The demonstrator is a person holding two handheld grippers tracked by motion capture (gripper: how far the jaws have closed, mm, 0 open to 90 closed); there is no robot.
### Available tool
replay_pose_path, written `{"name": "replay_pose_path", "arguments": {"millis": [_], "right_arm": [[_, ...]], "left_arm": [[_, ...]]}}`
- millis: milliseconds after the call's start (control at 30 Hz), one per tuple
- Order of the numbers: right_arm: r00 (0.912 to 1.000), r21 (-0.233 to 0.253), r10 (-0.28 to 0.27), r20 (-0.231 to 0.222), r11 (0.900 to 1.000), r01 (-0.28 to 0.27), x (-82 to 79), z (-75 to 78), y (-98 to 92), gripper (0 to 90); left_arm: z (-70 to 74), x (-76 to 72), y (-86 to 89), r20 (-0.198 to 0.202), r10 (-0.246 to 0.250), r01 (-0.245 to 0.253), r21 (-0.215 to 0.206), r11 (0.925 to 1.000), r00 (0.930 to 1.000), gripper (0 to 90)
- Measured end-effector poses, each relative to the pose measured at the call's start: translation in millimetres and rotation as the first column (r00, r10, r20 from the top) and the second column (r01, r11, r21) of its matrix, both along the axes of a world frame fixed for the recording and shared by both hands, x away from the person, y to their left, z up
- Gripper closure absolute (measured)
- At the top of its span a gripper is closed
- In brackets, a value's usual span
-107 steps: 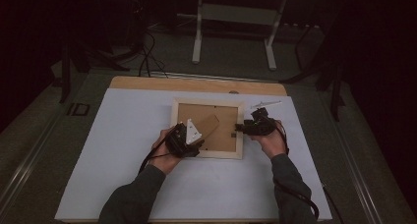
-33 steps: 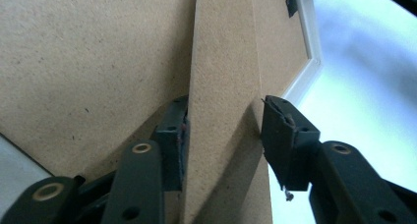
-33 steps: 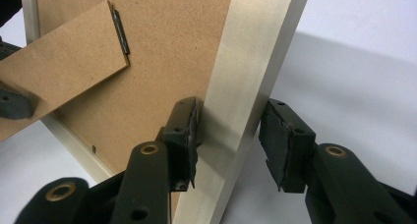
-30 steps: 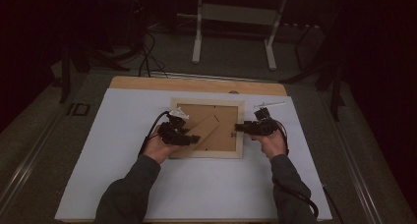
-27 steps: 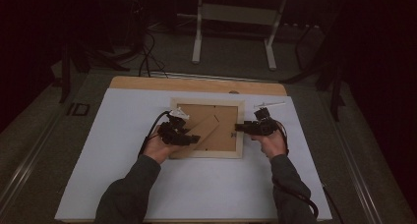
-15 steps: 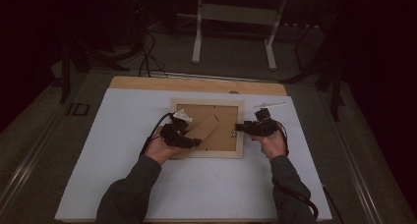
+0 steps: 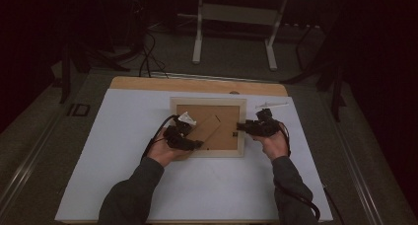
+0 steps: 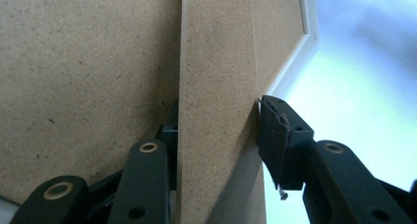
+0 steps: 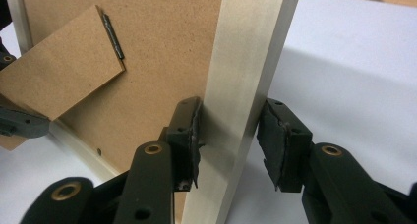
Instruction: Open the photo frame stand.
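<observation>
Pale wooden picture frame with brown fibreboard backing, lying face down on the white sheet that covers the table, nearer the sheet's far edge than its near edge and about midway between its left and right edges; backing uppermost, with a brown fibreboard easel stand hinged to it and slanting across the panel; in the right gripper view the stand's small dark metal hinge sits at the stand's upper end.

Left gripper: at the frame's near-left corner, held in the person's left hand; in the left gripper view its two black jaws sit on either side of the stand's strip, closed on it, with the backing behind and the frame's white inner lip at the upper right.

Right gripper: at the frame's right rail, held in the person's right hand; in the right gripper view the jaws straddle the pale rail, the left pad pressed against it, the right pad just beside it.

Surroundings: light wooden tabletop strip showing beyond the sheet's far edge; small white strip-like object on the sheet just beyond the right gripper, near the far-right corner; grey metal stand legs on the dark floor beyond the table; dark sleeves entering from the near edge.
</observation>
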State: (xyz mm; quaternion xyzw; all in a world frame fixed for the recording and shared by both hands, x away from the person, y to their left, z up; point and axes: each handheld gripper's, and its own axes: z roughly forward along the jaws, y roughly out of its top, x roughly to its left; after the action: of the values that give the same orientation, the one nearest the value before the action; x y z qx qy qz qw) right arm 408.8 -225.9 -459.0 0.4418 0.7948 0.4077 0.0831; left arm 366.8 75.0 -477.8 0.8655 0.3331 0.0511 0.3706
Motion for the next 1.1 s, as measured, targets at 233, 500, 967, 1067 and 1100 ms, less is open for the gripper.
{"name": "replay_pose_path", "arguments": {"millis": [233,500,967,1067,1100], "right_arm": [[0.9998,0.001,-0.012,0.018,1.0,0.012,-2.3,0.9,-1.2,60.5],[0.9988,0.007,-0.013,0.047,1.0,0.012,-5.2,8.8,-2.4,61.9],[0.996,0.001,-0.034,0.083,0.999,0.034,-12.3,12.7,-4.0,62.4],[0.9946,-0.012,-0.037,0.097,0.999,0.038,-15.4,14.1,-3.9,62.4],[0.9938,-0.018,-0.038,0.105,0.999,0.04,-17.7,14.8,-3.6,62.4]], "left_arm": [[2.0,0.3,-2.3,0.01,0.002,-0.002,0.013,0.9999,0.9999,60.7],[5.2,-0.1,-5.1,0.048,-0.003,0.001,0.038,0.9993,0.9989,64.8],[8.1,1.3,-10.3,0.083,0.01,-0.015,0.07,0.9974,0.9965,65.2],[8.6,1.1,-12.5,0.092,0.01,-0.018,0.083,0.9964,0.9957,65.2],[8.9,1.3,-12.7,0.094,0.013,-0.02,0.078,0.9968,0.9955,65.8]]}}
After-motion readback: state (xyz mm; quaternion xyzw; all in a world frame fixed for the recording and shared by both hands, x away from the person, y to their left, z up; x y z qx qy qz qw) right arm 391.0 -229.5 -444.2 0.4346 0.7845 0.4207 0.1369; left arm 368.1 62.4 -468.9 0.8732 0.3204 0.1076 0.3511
